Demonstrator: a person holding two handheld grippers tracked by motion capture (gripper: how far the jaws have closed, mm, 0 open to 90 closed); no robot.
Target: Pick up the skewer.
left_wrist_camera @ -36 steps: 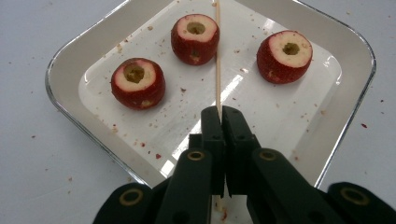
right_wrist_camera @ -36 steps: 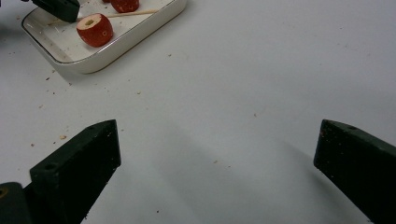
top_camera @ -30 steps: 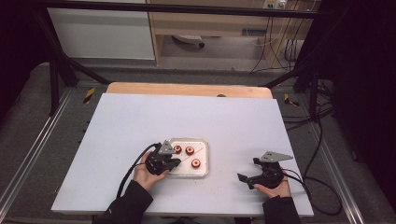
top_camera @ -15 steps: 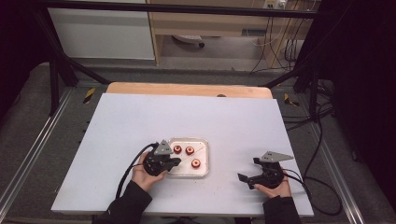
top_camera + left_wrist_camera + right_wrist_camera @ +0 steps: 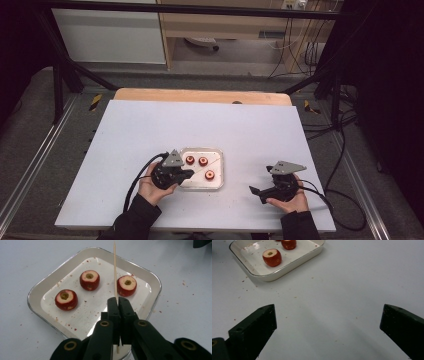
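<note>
- left gripper (image 5: 117, 305) is still clamping the thin wooden skewer (image 5: 115, 270) over the white square tray (image 5: 150, 280), barely shifting
- right gripper (image 5: 328, 327) is resting wide apart, so spearing the cored red fruits (image 5: 89, 280) looks imminent

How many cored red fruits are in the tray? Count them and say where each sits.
3, all in the white tray: one near its left side, one in the middle toward the far rim, one at the right just beyond the skewer clamped in the left gripper. None seems hidden.

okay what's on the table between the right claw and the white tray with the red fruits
Nothing but bare white table with a few crumbs, as the right gripper view shows: open right claw, tray ahead.
</note>
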